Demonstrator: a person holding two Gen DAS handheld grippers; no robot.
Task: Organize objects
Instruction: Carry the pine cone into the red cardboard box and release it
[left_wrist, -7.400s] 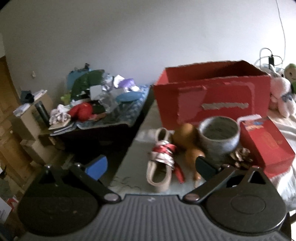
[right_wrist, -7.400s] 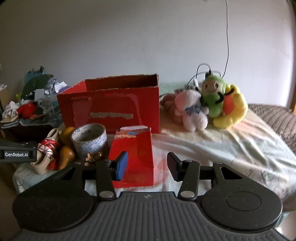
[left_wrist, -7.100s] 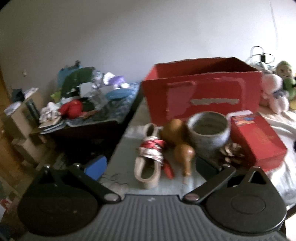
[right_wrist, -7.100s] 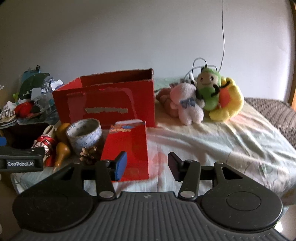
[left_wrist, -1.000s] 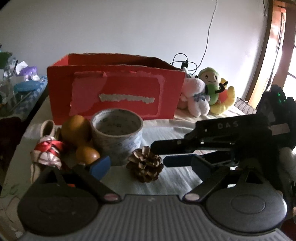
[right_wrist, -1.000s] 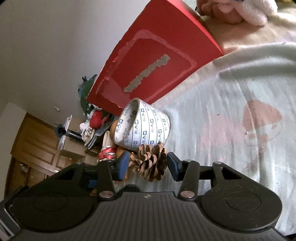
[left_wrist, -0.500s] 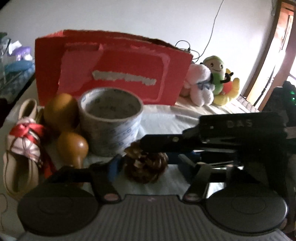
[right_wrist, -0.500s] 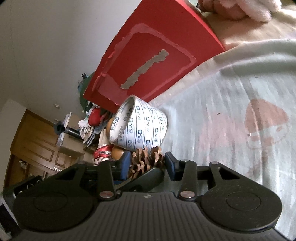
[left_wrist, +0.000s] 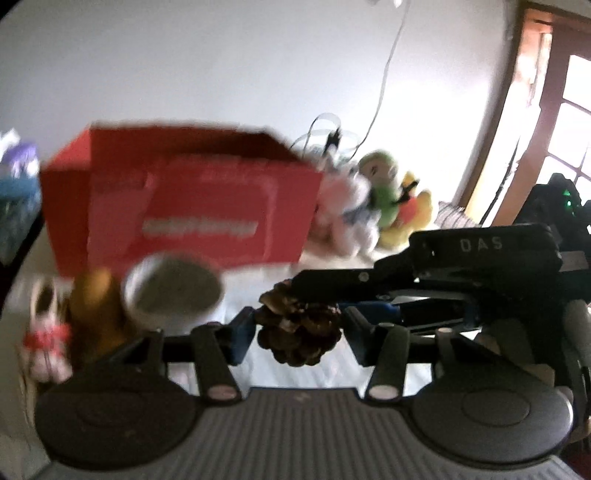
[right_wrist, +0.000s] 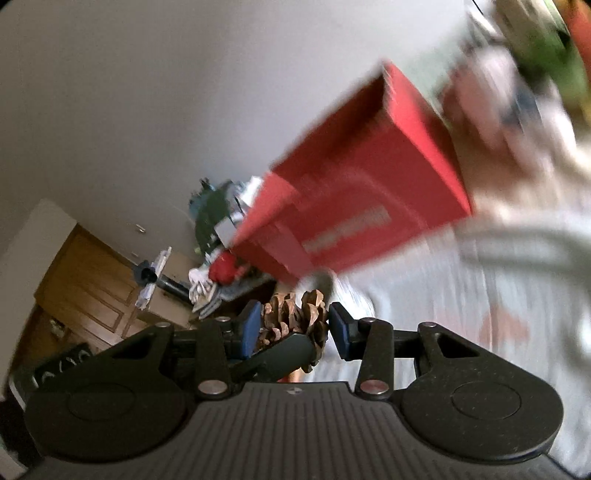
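Red cardboard box (left_wrist: 184, 206), one, open at the top, standing on the bed (left_wrist: 317, 266) behind everything else; blurred in both views. The sheet is pale and soft.

Three soft toys (left_wrist: 373, 195) bunched to the right of the box. One roll of tape (left_wrist: 171, 291) in front of it, one brown gourd (left_wrist: 94, 299) just left of the roll, and something with a red ribbon (left_wrist: 46, 338) beyond that, too smeared to name.

One pine cone (left_wrist: 299, 328), the thing I'm working. It sits between the pads of my left gripper (left_wrist: 295, 334), off the sheet, it seems. My right gripper (right_wrist: 291, 326) has its pads against the cone's flanks too, coming in from the side, so both are clamped on the same cone.

Handling, my guess: very light, stiff, scales brittle and liable to snap or shed. Grip across the widest middle, gently; scales give bite, so slip is unlikely.
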